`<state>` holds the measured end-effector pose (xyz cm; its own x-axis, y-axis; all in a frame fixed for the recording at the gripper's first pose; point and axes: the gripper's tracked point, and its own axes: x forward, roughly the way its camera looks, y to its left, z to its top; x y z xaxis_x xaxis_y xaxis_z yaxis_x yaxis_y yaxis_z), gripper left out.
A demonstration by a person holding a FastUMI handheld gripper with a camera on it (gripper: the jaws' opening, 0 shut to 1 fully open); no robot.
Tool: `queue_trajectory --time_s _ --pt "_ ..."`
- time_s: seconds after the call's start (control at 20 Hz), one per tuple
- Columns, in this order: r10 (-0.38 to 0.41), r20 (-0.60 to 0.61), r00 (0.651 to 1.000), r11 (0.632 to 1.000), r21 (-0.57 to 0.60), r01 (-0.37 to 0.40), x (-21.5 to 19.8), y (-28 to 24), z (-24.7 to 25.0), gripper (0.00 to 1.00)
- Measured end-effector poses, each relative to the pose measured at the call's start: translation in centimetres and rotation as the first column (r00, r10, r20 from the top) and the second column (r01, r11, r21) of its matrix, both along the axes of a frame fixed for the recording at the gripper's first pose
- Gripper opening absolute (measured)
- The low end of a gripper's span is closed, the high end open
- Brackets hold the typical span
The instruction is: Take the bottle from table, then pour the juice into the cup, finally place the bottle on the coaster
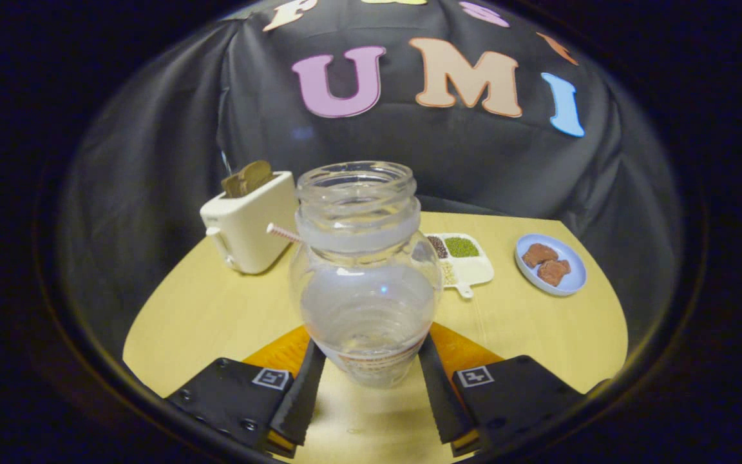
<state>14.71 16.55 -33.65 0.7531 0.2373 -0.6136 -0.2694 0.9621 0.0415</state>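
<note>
Clear plastic, lidless and upright: one bottle [366, 270] stands on the orange coaster [281, 353] between my fingers [300, 393], which sit narrow at its lower sides; whether they press it, I cannot tell. It looks light, smooth, easily dented, so I judge the ridged lower body the best hold, gently. Beyond it on the table [216, 309]: one toaster [248, 222] far left, one straw [283, 232], one seed tray [467, 264], one blue plate [554, 264] with two brown pieces.

Dim, warm light from above; fisheye bends the table [216, 309] edges, glints on the soft-focus bottle [364, 277].
</note>
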Motion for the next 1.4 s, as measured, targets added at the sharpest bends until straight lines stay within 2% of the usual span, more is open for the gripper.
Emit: queue_trajectory --time_s 0.15,0.55,1.0,1.4 --pt "-0.034 0.043 0.998 0.999 0.033 0.032 1.6 0.1 -0.5 0.79" --pt "-0.05 -0.009 0.999 0.999 0.006 0.05 2.1 0.0 -5.2 0.8" --pt "-0.048 -0.002 0.999 0.998 -0.038 0.048 1.8 -0.8 -6.9 0.8" --pt "-0.052 0.013 0.999 0.998 -0.019 0.053 2.1 -0.9 -6.9 0.8"
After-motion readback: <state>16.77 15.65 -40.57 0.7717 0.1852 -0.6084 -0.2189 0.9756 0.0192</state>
